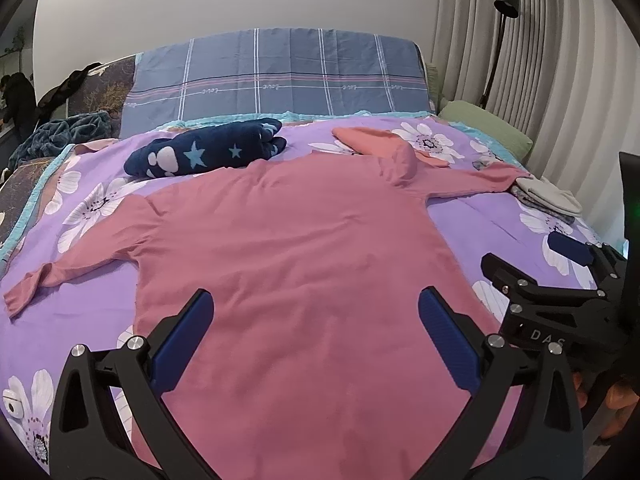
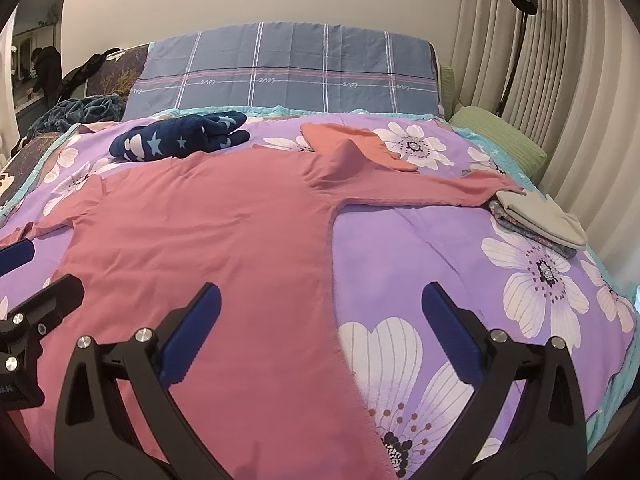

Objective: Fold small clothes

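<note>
- Two tongs gape empty above my pink long-sleeved top [image 1: 288,248], spread flat on the bed [image 2: 420,240].
- Left tongs [image 1: 314,344]: I'd pinch the left sleeve cuff.
- Right tongs [image 2: 320,336]: I'd pin the hem edge.

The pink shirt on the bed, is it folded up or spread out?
Spread out. The pink shirt lies flat on the purple flowered bedcover, both sleeves stretched out sideways, no folds made yet.

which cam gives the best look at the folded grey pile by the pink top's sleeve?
Right wrist. The grey pile sits larger and clearer there, showing the patterned layer beneath and the pink top sleeve end against it. The left wrist view shows it smaller, out near the right edge.
</note>
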The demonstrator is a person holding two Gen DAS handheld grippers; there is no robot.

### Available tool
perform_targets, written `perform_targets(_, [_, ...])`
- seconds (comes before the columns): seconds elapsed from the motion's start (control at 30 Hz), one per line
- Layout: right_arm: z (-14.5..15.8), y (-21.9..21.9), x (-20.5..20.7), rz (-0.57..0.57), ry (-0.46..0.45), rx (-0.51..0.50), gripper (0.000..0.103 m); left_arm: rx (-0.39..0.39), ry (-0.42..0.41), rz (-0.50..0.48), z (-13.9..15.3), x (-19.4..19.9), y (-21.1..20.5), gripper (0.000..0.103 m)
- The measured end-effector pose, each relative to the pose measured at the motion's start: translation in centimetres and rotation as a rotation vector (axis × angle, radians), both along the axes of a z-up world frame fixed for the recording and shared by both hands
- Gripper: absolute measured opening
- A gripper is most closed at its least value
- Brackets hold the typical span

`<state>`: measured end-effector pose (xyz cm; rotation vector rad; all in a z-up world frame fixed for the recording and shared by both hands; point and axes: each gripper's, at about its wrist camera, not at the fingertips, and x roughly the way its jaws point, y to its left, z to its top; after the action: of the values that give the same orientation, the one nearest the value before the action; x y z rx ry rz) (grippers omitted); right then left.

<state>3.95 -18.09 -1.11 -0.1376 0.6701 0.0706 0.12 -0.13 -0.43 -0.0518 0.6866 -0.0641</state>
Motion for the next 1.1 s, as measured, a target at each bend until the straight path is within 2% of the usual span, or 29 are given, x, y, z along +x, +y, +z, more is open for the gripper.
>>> perform_targets(1.1, [-0.89, 0.92, 0.27, 0.002, 0.018, 0.021, 0.101, -0.02, -0.001, -0.003, -0.21, 0.21, 0.38, 0.102])
